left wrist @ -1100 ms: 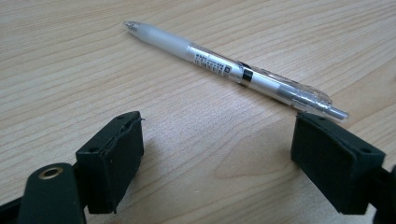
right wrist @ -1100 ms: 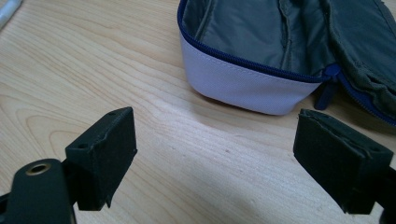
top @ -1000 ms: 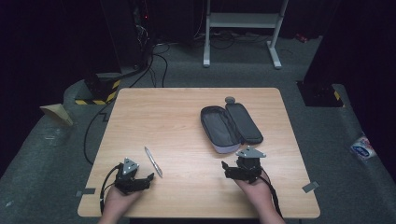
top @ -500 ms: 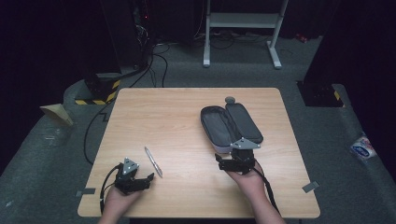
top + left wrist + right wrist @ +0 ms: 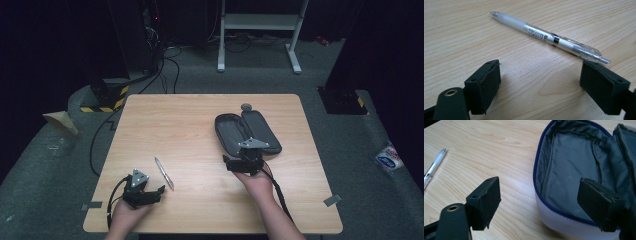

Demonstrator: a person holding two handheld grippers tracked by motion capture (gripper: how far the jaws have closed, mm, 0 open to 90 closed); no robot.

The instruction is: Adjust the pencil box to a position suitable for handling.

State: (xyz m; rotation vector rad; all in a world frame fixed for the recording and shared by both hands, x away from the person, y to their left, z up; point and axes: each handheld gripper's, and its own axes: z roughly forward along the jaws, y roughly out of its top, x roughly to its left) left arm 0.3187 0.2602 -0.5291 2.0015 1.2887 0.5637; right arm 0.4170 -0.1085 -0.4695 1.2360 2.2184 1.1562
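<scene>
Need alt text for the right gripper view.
Open grey pencil case with blue zipper trim lies on a wooden table, its near wall between the right gripper's open black jaws. A white pen lies at the left edge.

Small grey ball [image 5: 246, 106] behind wooden table [image 5: 165, 120]

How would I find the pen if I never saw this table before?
Look at the light wooden table, then down to its near left part, just ahead of the left gripper. There lies a slim frosted-white plastic pen with a clear barrel end and a metal tip. It is the thin, pale thing; the open grey zip-up pencil case on the right is wide and dark.
</scene>
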